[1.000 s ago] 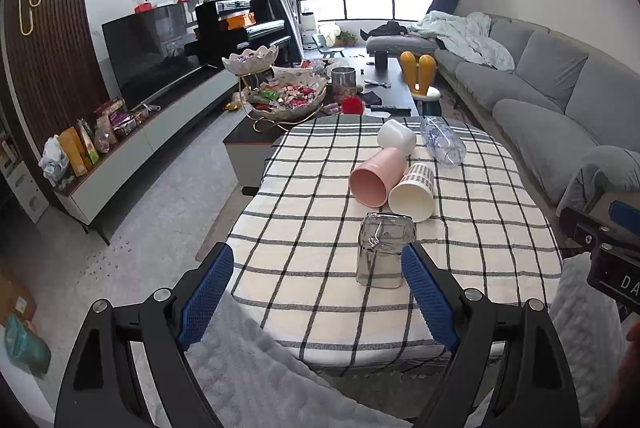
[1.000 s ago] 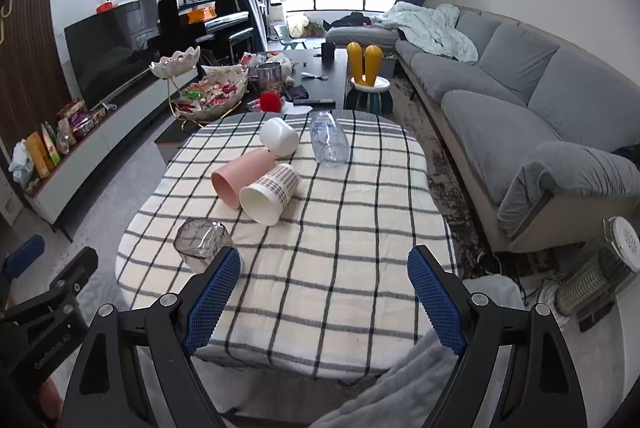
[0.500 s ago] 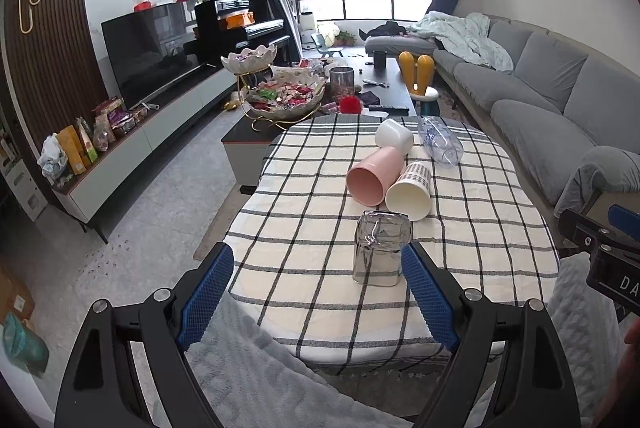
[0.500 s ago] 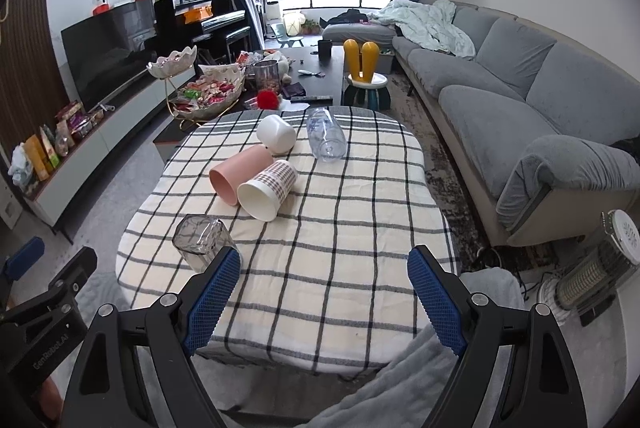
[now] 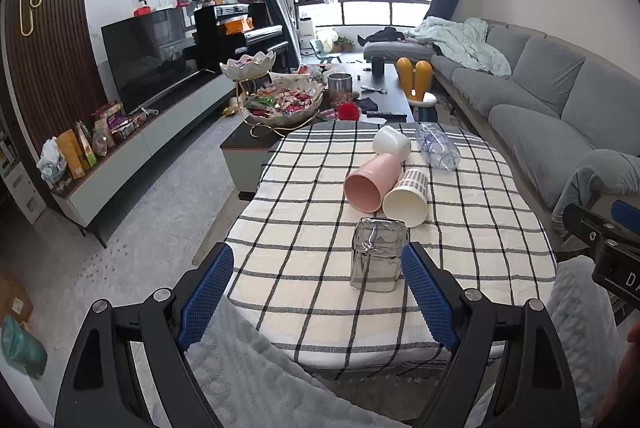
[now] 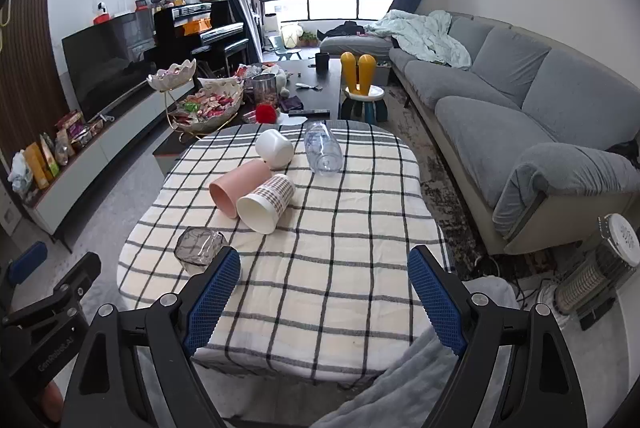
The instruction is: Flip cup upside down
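Note:
Several cups sit on a checked tablecloth (image 5: 472, 236). A clear smoky glass cup (image 5: 377, 255) stands nearest, just ahead of my open left gripper (image 5: 318, 294); it also shows in the right wrist view (image 6: 199, 249). Behind it lie on their sides a pink cup (image 5: 370, 180), a checked paper cup (image 5: 407, 197), a white cup (image 5: 392, 145) and a clear plastic cup (image 5: 437, 146). My right gripper (image 6: 324, 302) is open and empty over the table's near edge, right of the glass cup.
A grey sofa (image 6: 520, 100) runs along the right. A dark coffee table with a snack bowl stand (image 5: 280, 100) is beyond the table. A TV unit (image 5: 152, 68) is at the left. A heater (image 6: 596, 268) stands on the floor at the right.
Both grippers have drifted slightly forward toward the table; the glass cup sits a little closer between the left fingers. Nothing was grasped.

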Action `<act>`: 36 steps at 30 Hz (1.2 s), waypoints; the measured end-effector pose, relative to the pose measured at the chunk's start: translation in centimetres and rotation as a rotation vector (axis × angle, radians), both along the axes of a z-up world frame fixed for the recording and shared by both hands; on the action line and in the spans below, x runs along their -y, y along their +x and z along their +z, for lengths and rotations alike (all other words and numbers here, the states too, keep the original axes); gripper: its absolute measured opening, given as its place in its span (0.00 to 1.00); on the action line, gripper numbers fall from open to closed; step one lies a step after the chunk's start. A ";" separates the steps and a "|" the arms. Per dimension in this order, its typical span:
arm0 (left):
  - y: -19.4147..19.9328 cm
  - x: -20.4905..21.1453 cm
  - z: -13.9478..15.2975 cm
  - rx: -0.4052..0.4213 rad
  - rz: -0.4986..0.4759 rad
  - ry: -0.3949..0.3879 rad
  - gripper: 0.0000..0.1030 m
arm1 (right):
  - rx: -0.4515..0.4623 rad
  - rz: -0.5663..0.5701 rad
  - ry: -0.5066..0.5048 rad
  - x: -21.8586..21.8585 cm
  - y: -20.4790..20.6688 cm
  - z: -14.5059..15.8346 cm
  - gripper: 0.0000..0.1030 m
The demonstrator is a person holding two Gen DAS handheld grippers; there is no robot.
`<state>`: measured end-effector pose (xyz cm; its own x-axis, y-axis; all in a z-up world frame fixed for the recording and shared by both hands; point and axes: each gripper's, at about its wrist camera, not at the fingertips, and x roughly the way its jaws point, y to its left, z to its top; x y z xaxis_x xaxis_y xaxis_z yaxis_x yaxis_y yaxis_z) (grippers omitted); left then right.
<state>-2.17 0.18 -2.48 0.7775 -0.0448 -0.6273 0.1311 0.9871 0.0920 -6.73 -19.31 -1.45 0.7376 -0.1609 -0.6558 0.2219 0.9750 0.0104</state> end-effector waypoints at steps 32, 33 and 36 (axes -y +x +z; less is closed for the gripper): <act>0.3 0.4 0.1 0.004 -0.012 0.001 0.84 | 0.010 -0.005 -0.001 0.3 -0.1 0.4 0.83; 0.3 0.4 0.0 0.004 -0.012 0.001 0.84 | 0.010 -0.005 -0.001 0.3 -0.1 0.3 0.83; 0.3 0.4 0.1 0.005 -0.010 0.001 0.87 | 0.010 -0.006 -0.001 0.3 -0.1 0.3 0.83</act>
<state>-1.90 -0.23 -2.42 0.7800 -0.0518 -0.6236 0.1406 0.9856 0.0941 -6.86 -19.59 -1.14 0.7433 -0.1657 -0.6481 0.2273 0.9738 0.0117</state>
